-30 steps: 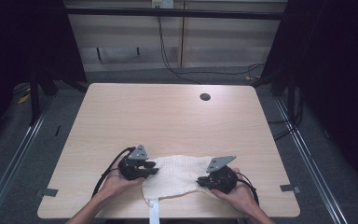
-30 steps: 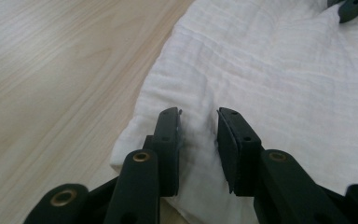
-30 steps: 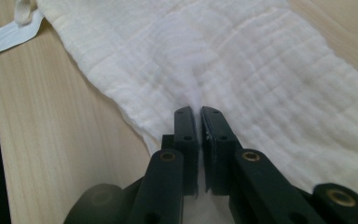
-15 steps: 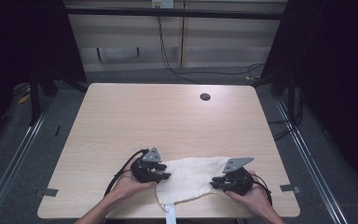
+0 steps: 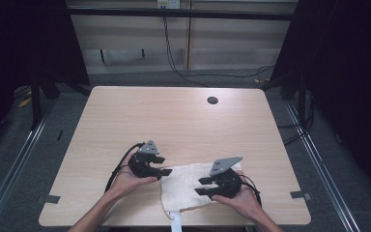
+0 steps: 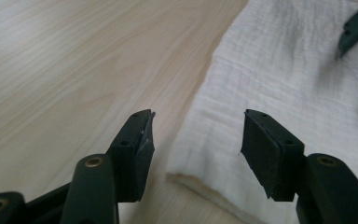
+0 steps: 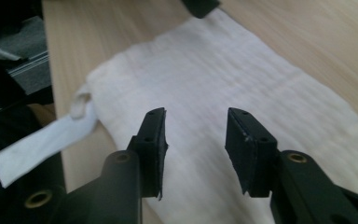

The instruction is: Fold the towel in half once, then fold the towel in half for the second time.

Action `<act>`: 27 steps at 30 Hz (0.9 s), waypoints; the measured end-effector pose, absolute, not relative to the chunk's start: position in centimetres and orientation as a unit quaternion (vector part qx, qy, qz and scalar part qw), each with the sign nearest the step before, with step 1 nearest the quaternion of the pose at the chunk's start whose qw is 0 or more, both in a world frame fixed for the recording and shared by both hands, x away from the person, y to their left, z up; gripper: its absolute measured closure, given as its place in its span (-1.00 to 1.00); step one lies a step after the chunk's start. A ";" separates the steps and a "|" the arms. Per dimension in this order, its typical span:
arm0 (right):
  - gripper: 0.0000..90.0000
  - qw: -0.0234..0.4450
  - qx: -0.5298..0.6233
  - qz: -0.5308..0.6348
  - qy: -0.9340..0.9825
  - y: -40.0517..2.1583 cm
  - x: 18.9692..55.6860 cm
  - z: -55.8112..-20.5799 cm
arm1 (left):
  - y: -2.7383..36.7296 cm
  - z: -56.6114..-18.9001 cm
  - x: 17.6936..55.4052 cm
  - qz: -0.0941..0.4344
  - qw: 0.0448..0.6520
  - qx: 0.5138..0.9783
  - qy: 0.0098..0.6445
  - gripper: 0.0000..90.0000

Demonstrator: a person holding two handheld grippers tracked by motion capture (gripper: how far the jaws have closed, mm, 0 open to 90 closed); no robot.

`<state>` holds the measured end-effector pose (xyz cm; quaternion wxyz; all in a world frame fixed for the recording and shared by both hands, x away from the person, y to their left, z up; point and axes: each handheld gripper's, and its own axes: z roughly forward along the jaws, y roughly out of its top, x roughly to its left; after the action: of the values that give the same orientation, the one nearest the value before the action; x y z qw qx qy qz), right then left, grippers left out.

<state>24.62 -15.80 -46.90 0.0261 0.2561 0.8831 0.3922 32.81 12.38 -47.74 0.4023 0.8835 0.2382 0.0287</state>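
Both grippers, left [image 5: 166,171] and right [image 5: 200,186], have just been opening their fingers, released off the cloth [image 5: 186,191] lying flat at the table's [image 5: 174,121] 6 o'clock edge. Fold set down; next, regrasp an edge.

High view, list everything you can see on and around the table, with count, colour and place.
Table: one, light wood, centre.
Cloth: one, cream white, lying flat at the near edge between the grippers.
Strap: one, white, attached to the cloth's corner, hanging over the near edge.
Hole: one, dark, round, far right of the tabletop.
Left gripper: one, black, at the cloth's left edge; jaws have just been opening, holding nothing.
Right gripper: one, black, over the cloth's right part; jaws have just been opening, holding nothing.
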 end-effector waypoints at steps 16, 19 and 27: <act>0.14 -0.025 0.180 0.373 0.910 -6.9 24.6 -48.0 | 14.7 -47.5 34.4 0.041 0.409 0.874 0.257 -0.10; 0.07 -0.018 0.185 0.377 0.907 -6.8 24.5 -48.4 | 14.8 -47.6 34.3 0.045 0.407 0.874 0.261 -0.10; 0.04 -0.004 0.163 0.359 0.919 -6.5 23.6 -49.2 | 14.8 -47.5 34.1 0.052 0.407 0.873 0.263 -0.11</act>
<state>23.62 -6.50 -49.22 -0.0036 0.1630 0.9189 0.3593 34.13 14.81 -47.51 0.4066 0.8734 0.2631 0.0518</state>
